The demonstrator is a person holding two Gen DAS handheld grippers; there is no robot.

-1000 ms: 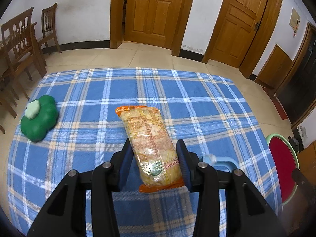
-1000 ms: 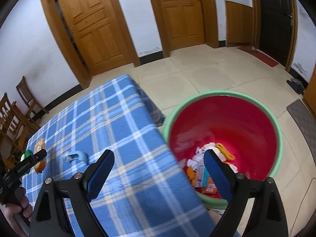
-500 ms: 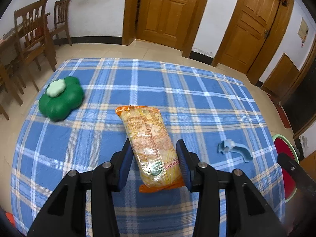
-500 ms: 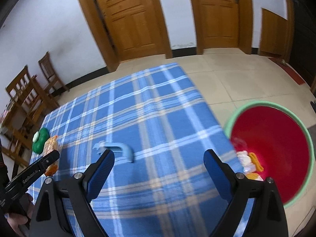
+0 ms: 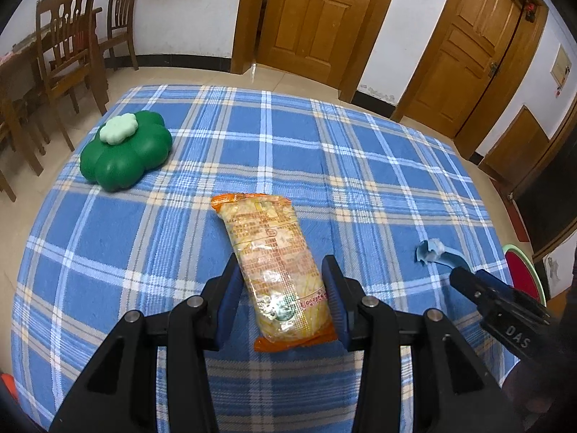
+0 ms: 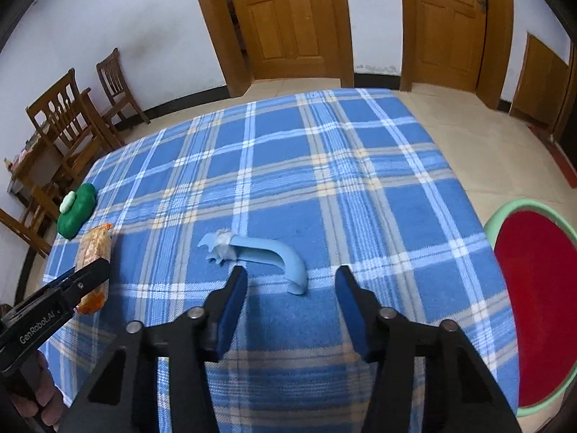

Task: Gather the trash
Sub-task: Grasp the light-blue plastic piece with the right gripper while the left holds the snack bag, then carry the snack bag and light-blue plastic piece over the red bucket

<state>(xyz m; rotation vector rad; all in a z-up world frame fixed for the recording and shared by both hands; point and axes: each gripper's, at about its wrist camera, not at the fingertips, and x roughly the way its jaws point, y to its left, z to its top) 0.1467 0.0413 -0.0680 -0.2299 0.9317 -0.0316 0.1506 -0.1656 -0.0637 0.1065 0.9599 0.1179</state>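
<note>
Orange-ended clear plastic snack packet point(image 5: 279, 270) is clamped lengthwise in the left claw point(image 5: 280, 301), held above the blue plaid table point(image 5: 360, 180), probably for carrying to the bin. Curved light-blue plastic piece point(image 6: 267, 252) lies on the cloth at 12 o'clock of the right claw point(image 6: 291, 294), whose jaws have just been closing, nothing gripped yet. Green-rimmed red bin point(image 6: 533, 306) sits at 3 o'clock, off the table edge.
</note>
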